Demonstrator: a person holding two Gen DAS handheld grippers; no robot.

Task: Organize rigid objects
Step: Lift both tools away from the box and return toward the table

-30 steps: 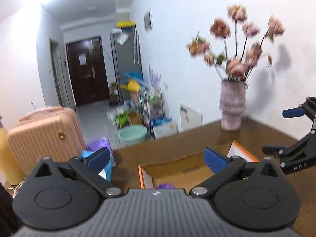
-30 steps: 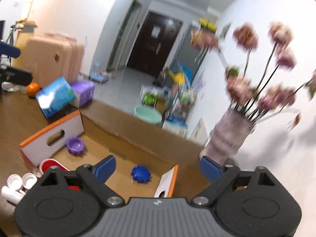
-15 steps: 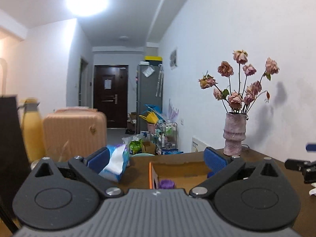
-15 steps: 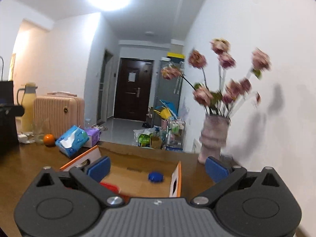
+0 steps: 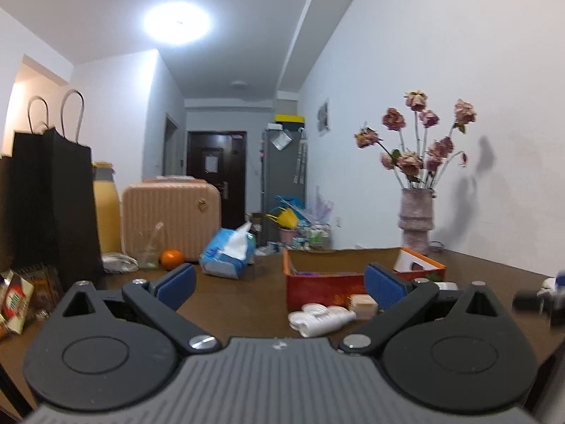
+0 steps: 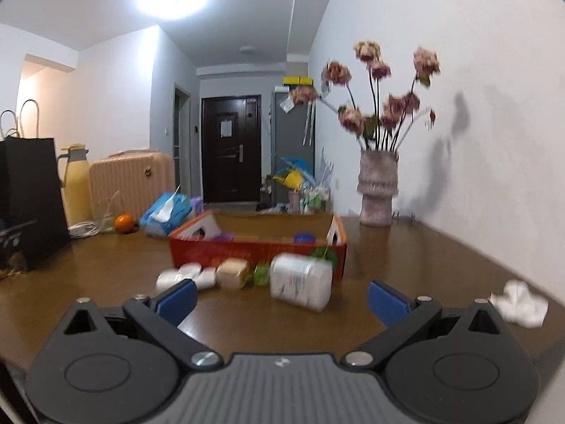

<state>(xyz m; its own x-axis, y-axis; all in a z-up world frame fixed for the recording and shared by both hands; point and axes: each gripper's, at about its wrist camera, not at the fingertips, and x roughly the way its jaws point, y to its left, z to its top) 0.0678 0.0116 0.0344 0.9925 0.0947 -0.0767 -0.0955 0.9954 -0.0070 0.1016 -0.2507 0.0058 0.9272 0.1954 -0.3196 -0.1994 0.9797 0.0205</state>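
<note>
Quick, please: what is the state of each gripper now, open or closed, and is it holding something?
Left gripper: open, holding nothing.
Right gripper: open, holding nothing.

An open orange-red cardboard box [image 6: 257,251] sits on the brown worktop [image 6: 106,282] holding a purple item [image 6: 223,237] and a blue cap [image 6: 304,237], while just in front lie white bottles [image 6: 187,277], a tan block [image 6: 233,273], a green piece [image 6: 261,274] and a tilted white container [image 6: 301,285].
</note>
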